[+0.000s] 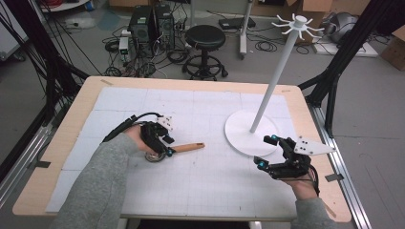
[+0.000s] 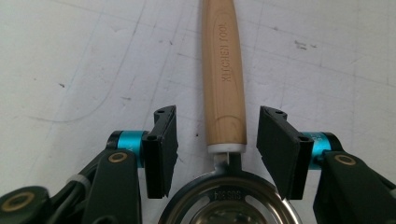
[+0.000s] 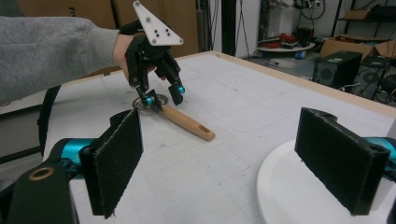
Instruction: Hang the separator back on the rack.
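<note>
On the gridded mat (image 1: 200,176), left of centre, lies a strainer (image 1: 179,149) with its wooden handle (image 2: 224,79) pointing toward the stand. Your left gripper (image 1: 166,145) hangs over the joint where handle meets metal bowl, jaws spread, one either side of the handle's lower end, neither touching it in the left gripper view. Handle carries burned-in lettering reading "KITCHEN TOOL" along its length. The steel rim (image 2: 231,186) below the white collar has stamped characters; they look like "SUS304" but are upside down and small, so not certain.

Your right gripper (image 1: 267,151) sits at the right side of the mat, jaws wide apart, holding nothing. It is just beside the near edge of the white round base (image 1: 239,131) of the stand (image 1: 279,71); in the right gripper view one jaw stands over that base (image 3: 289,186). The pole rises tilted in the high view to a hub of short prongs at the top.

Right gripper view also shows your left gripper (image 3: 163,95) above the strainer (image 3: 180,119), grey sleeve (image 3: 51,51) behind
</note>
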Demonstrator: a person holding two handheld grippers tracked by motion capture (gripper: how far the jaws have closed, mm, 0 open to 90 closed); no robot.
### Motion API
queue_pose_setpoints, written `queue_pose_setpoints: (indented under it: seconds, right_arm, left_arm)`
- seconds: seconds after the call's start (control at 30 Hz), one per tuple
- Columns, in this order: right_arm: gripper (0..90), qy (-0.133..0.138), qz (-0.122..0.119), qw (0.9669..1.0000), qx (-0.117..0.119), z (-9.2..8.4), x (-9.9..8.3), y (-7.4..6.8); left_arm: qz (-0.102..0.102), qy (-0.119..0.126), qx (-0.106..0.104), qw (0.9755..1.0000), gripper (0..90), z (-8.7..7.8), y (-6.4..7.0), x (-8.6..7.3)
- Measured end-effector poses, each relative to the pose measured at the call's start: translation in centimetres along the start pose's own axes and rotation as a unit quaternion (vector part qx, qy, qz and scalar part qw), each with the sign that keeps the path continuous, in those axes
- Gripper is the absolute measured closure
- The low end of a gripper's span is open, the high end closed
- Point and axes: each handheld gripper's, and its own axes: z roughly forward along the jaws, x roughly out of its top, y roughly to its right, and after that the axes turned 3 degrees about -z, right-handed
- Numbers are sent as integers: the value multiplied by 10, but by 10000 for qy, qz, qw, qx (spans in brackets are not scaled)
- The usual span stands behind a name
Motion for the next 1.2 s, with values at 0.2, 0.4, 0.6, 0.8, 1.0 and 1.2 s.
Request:
queue_pose_setpoints:
  seconds: [0.2, 0.4, 0.6, 0.8, 1.0, 1.2]
  right_arm:
    - [144, -2, 18, 10000, 2, 0, 0, 0]
    - [144, -9, -11, 10000, 11, 1, 0, 0]
    - [144, -10, -19, 10000, 5, 1, 0, 0]
    - [144, -40, 4, 10000, 19, 1, 0, 0]
    - [144, -60, 4, 10000, 32, 1, -1, -1]
    - [145, -59, -8, 10000, 37, 2, -1, -1]
  left_arm:
    - [33, -130, 16, 9999, 507, 7, 0, 0]
    - [53, -167, 31, 9998, 532, 6, -1, 0]
    - [69, -190, 98, 9997, 558, 6, 1, 0]
    - [133, -342, 191, 9991, 604, 6, 6, 1]
    - [96, -366, 141, 9992, 636, 5, 6, 0]
    - [164, -441, 196, 9987, 654, 5, 7, 2]
